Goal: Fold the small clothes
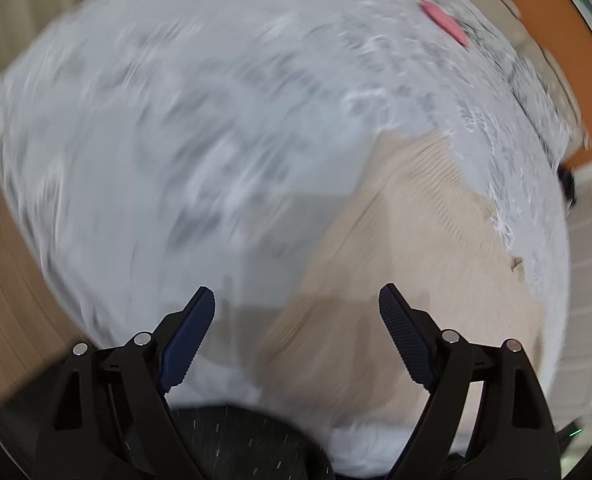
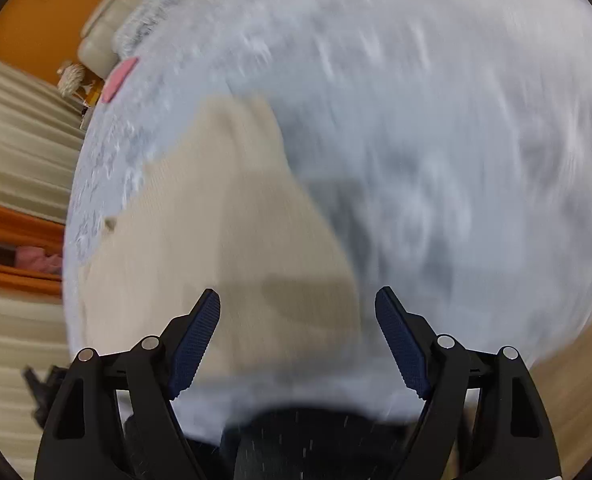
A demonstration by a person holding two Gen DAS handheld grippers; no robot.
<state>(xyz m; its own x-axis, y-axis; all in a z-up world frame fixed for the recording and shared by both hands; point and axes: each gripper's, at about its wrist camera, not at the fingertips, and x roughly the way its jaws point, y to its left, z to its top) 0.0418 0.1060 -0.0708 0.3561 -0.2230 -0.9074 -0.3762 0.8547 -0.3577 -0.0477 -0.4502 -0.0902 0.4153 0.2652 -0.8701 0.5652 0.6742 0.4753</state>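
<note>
Over a bed with a pale grey patterned cover [image 1: 176, 140], the left wrist view shows the left gripper [image 1: 296, 300] angled steeply down, its two blue-padded fingers [image 1: 188, 344] spread wide with nothing between them; it is released. One beige ribbed garment [image 1: 396, 260] lies flat on the cover ahead and to the right of the fingers, its long axis running from the lower left up toward the upper right of the picture, where it ends in a squared edge. One small pink thing [image 1: 444, 22] lies well apart near the far edge of the cover; blur hides what it is. A dark speckled fabric [image 1: 236, 440] fills the bottom between the gripper's arms. From the right wrist view, the right gripper [image 2: 298, 304] also points steeply down with both fingers [image 2: 194, 344] spread and empty, so it too is released. The same single garment [image 2: 216, 240] lies under and ahead of the left finger, on the left half of the cover [image 2: 456, 160], its long axis running from the near edge up and away, narrowing toward the top. The pink thing [image 2: 118, 78] sits beyond it near the cover's left edge. Both views are smeared by motion, so the garment's type cannot be told.
</note>
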